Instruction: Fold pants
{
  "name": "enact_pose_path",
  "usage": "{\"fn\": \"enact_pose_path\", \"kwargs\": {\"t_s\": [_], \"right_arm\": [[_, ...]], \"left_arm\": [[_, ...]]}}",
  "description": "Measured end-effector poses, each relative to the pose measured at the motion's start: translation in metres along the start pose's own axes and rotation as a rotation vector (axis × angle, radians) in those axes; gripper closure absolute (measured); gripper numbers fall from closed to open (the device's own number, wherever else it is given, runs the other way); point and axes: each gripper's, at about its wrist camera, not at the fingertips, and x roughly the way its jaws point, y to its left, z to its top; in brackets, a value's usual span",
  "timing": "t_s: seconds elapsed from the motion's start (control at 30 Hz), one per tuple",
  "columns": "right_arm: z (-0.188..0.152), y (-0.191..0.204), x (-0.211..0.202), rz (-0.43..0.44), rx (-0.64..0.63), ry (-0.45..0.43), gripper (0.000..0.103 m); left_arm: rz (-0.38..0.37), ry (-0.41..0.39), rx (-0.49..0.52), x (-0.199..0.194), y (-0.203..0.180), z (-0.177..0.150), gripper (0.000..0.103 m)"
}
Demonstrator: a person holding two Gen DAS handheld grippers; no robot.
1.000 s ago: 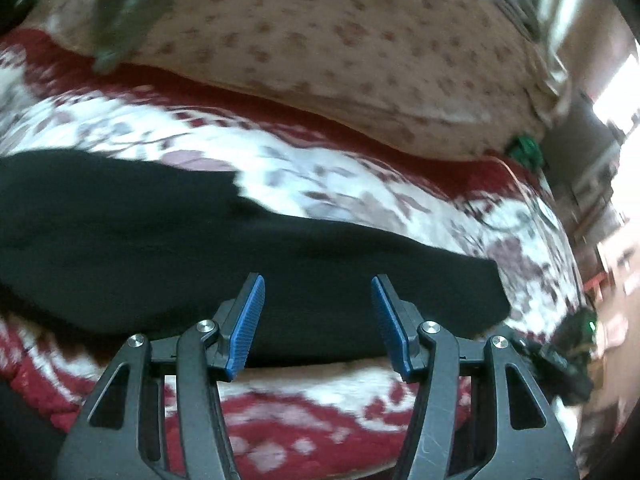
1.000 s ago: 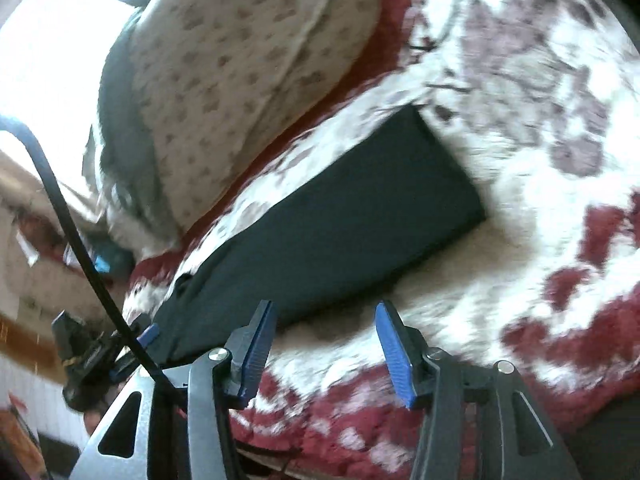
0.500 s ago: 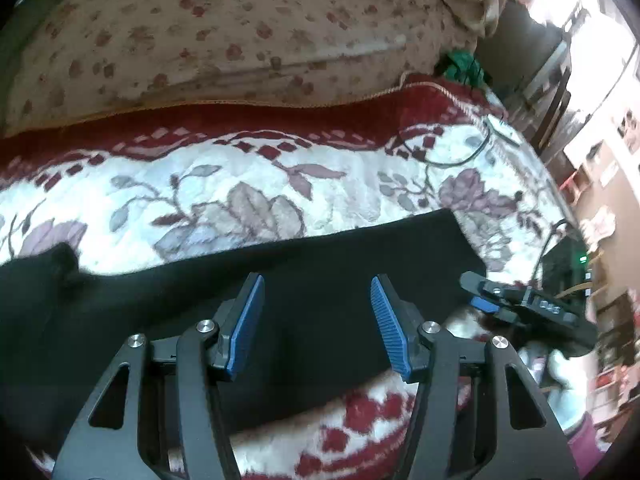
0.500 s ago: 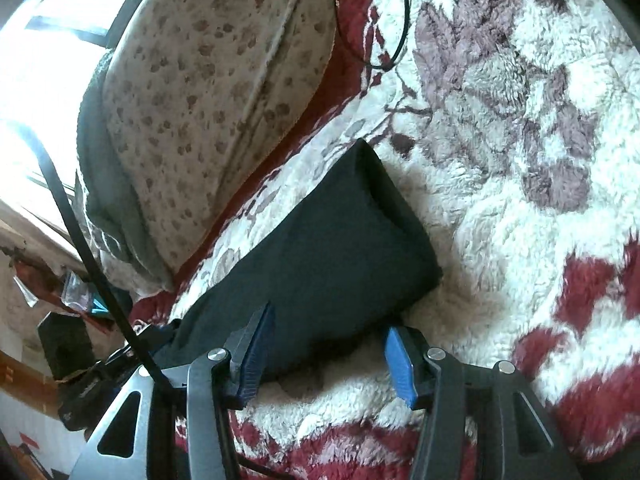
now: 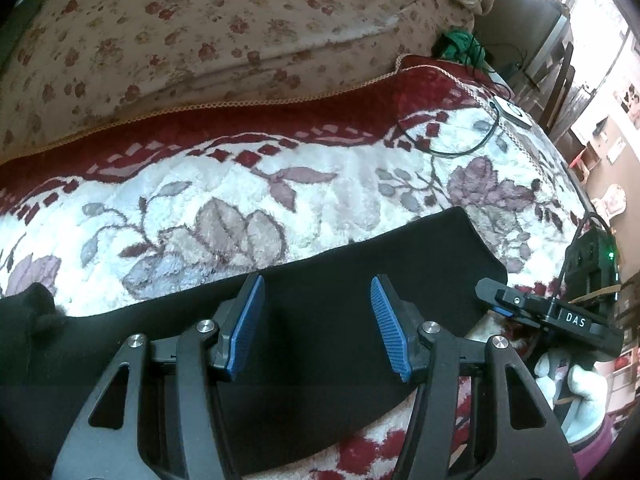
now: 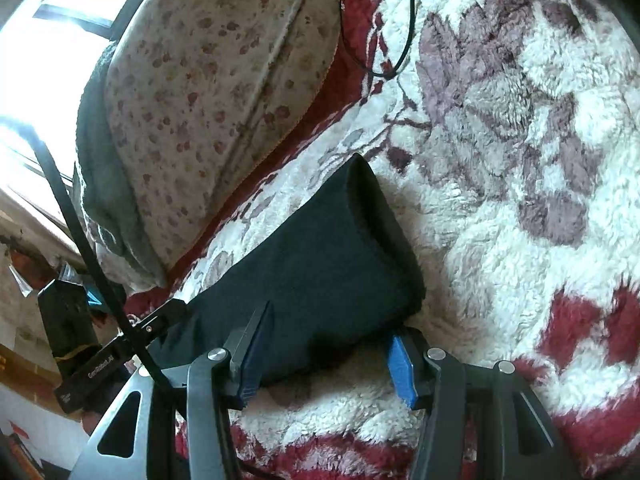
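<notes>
Black pants lie in a long folded strip across a white and red fleece blanket. My left gripper hovers open just above the strip, a little back from its hem end, with nothing gripped. In the right wrist view the pants' hem end reaches between the fingers of my right gripper, which stands open; its pads do not press on the cloth. The right gripper, held by a white-gloved hand, shows at the hem in the left view. The left gripper shows at the left in the right view.
A floral quilt is heaped along the back of the bed, with a grey cloth beside it. A black cable and a white charger lie on the blanket's far right. Furniture stands beyond the bed's right edge.
My left gripper has slid along the pants toward the hem end and rolled. The right gripper has crept forward, so the hem now lies between its fingers.
</notes>
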Motion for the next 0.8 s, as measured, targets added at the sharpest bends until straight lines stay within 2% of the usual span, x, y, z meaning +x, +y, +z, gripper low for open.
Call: {"fn": "enact_pose_path", "kwargs": {"t_s": [0.2,0.3,0.47,0.6,0.73,0.8], "right_arm": [[-0.001,-0.003,0.001,0.015,-0.002,-0.001,0.052],[-0.001,-0.006,0.000,0.033,0.013,0.004,0.052],[-0.001,-0.010,-0.004,0.059,0.048,0.008,0.052],[0.001,-0.014,-0.006,0.082,0.078,0.015,0.052],[0.001,-0.014,-0.006,0.090,0.083,0.015,0.052],[0.002,-0.014,-0.005,0.092,0.083,0.015,0.052]], "left_arm": [[-0.022,0.025,0.052,0.009,-0.009,0.005,0.048],[-0.048,0.045,0.123,0.017,-0.020,0.011,0.048],[-0.134,0.095,0.229,0.033,-0.037,0.027,0.048],[-0.146,0.137,0.345,0.053,-0.056,0.037,0.048],[-0.158,0.155,0.414,0.068,-0.069,0.044,0.048],[-0.193,0.175,0.436,0.077,-0.073,0.050,0.048]]}}
